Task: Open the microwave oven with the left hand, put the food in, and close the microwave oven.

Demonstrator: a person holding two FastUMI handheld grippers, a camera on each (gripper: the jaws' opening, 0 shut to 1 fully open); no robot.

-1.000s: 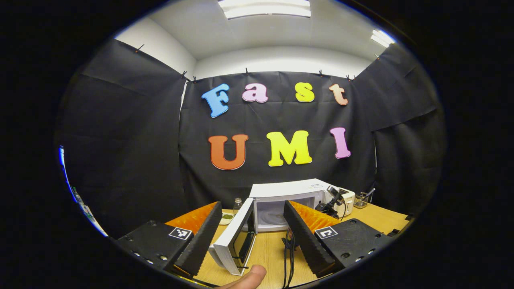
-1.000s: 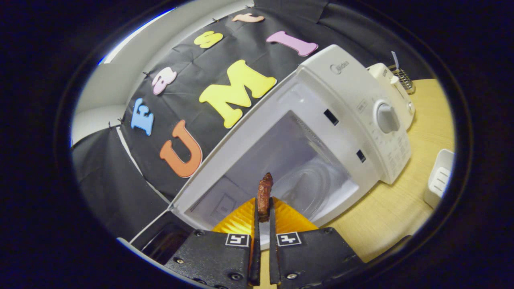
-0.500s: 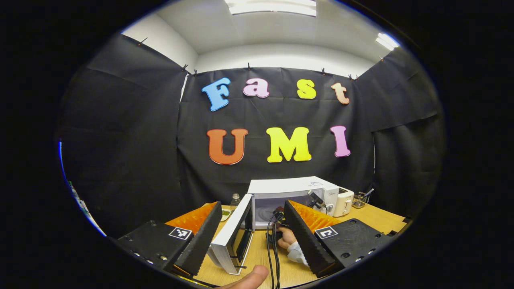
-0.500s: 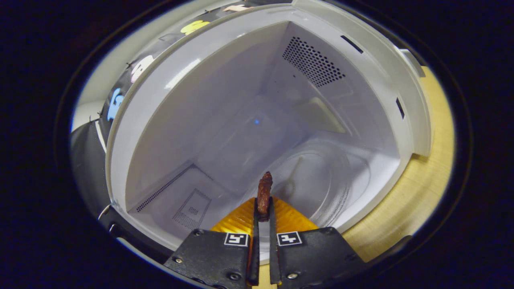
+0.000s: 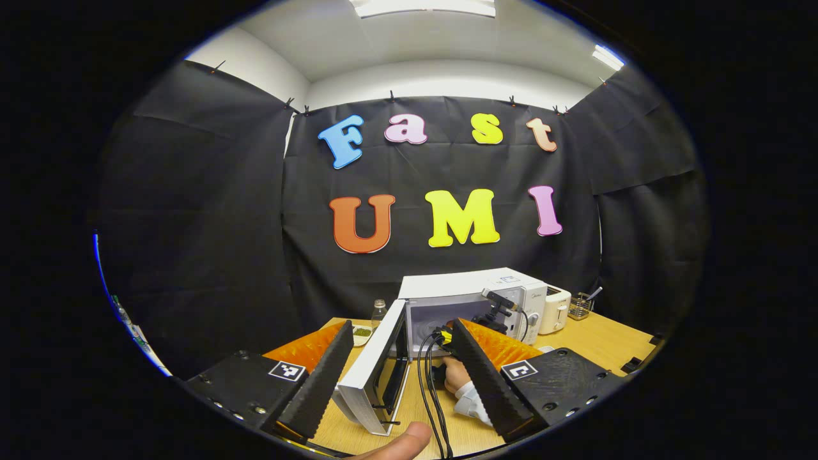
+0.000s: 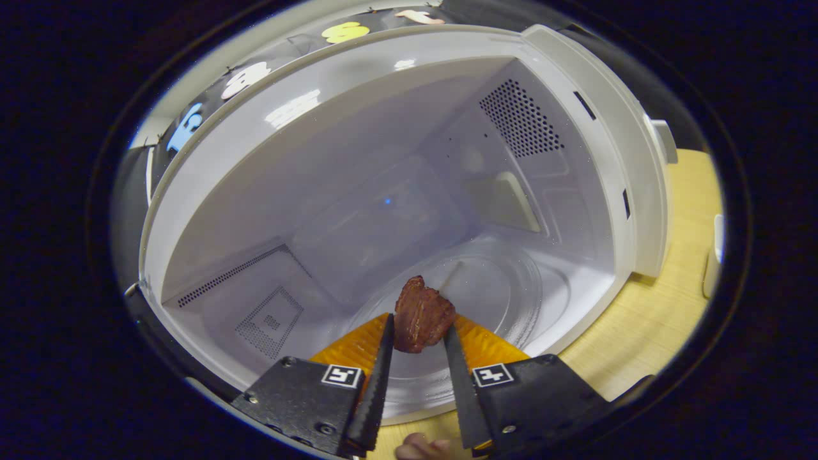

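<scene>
A piece of browned meat [image 6: 420, 314] is seen between the parted fingers of the right gripper [image 6: 416, 338] inside the cavity of the microwave oven [image 6: 358, 191], over the near edge of the glass turntable [image 6: 505, 287]. The two fingers stand well apart, wider than the food. Whether the piece is still touched by either pad, or is already resting on the glass, cannot be told from the right gripper view.

The food lies dead ahead of the right gripper, at 12 o'clock from its fingertips, just beyond them. Its long axis is judged to run from about 6 o'clock to 12 o'clock in that view, roughly in line with the fingers, with the narrower end pointed toward 12 o'clock and the back wall of the cavity. The broad face is turned toward the camera.

In the left gripper view, the left gripper [image 5: 399, 358] is held well back from the oven with its fingers spread wide and nothing between them. The open door [image 5: 377, 383] is seen between those fingers, swung out toward 7 o'clock. A hand [image 5: 455, 377] with the other gripper is shown reaching into the oven mouth at about 1 o'clock.

The right gripper is plainly the nearer to the food. The left is the nearer to the door, which is judged to be the next thing handled once the right is drawn clear.
</scene>
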